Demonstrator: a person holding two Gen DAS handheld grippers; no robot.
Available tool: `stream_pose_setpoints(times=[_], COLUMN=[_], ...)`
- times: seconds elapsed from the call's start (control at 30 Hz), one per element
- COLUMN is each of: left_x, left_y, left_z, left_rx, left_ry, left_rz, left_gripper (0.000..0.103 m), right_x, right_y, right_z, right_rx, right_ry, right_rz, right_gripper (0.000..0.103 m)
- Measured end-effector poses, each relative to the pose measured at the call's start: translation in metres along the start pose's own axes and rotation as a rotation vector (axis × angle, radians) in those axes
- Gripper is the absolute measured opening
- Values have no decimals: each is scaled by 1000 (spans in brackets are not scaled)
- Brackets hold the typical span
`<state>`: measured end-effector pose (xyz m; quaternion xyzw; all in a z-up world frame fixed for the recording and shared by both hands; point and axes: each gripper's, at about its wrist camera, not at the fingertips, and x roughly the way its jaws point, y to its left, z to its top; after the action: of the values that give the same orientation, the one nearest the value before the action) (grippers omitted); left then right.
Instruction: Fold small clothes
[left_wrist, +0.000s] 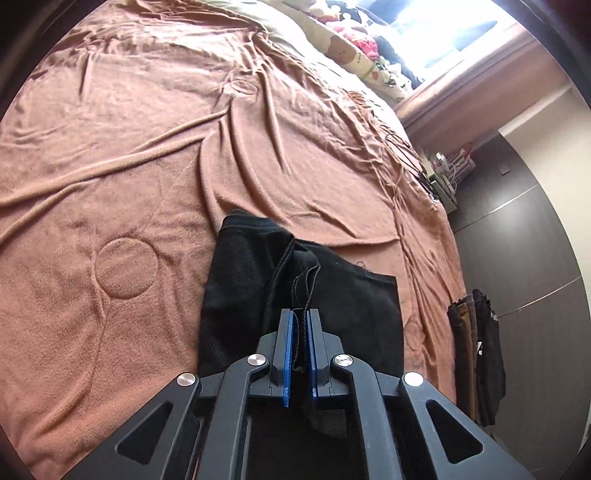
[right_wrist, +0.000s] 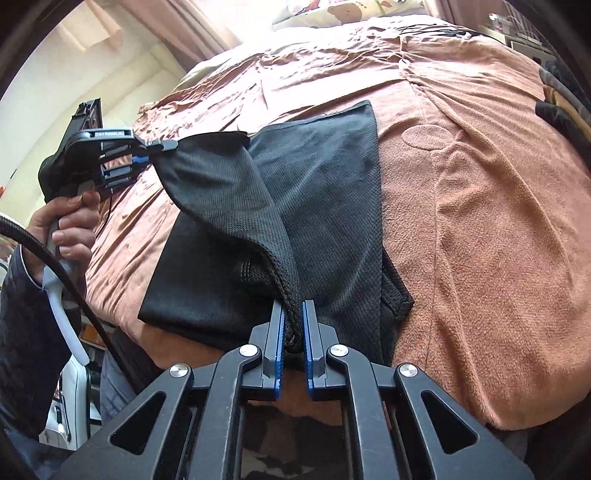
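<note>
A black mesh garment (right_wrist: 325, 177) lies on a brown blanket (right_wrist: 498, 221) spread over a bed. My right gripper (right_wrist: 293, 310) is shut on its near hem, the fabric pinched between the blue pads. My left gripper (right_wrist: 155, 149), held in a person's hand at the left of the right wrist view, is shut on another corner and holds it lifted off the bed. In the left wrist view the same black garment (left_wrist: 240, 280) hangs in folds from my left gripper (left_wrist: 300, 314), a stitched edge squeezed between the pads.
The brown blanket (left_wrist: 129, 166) is wrinkled, with round embossed marks. Pillows and soft toys (left_wrist: 354, 48) lie at the bed's head by a bright window. Dark and brown clothes (left_wrist: 476, 350) hang over the bed's right edge. A cable (right_wrist: 70, 273) trails from the left handle.
</note>
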<state>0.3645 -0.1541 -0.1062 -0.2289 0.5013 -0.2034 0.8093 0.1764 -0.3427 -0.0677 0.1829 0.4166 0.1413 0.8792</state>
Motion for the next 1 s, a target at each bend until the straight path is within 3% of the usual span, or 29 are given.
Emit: stream_pose_setpoints(times=[0.43,0.8,0.9,1.0], left_x=[16,71,90,106], left_y=[-64,-112,-119,-124], left_z=[26,42,43,43], left_rx=[73,135,147,152], left_ry=[25,105,138,163], left_rz=[-77,-80,-71,-68], left_gripper=[6,6,6,6], right_x=[-13,-5,-8,-12], right_y=[-21,-42,-49,-53], right_z=[-8,-12,-14,-16], right_rx=[81,132,171,175], right_ry=[-15,5,-10,-32], right_rz=[24,68,119,136], right_gripper=[5,6,14,32])
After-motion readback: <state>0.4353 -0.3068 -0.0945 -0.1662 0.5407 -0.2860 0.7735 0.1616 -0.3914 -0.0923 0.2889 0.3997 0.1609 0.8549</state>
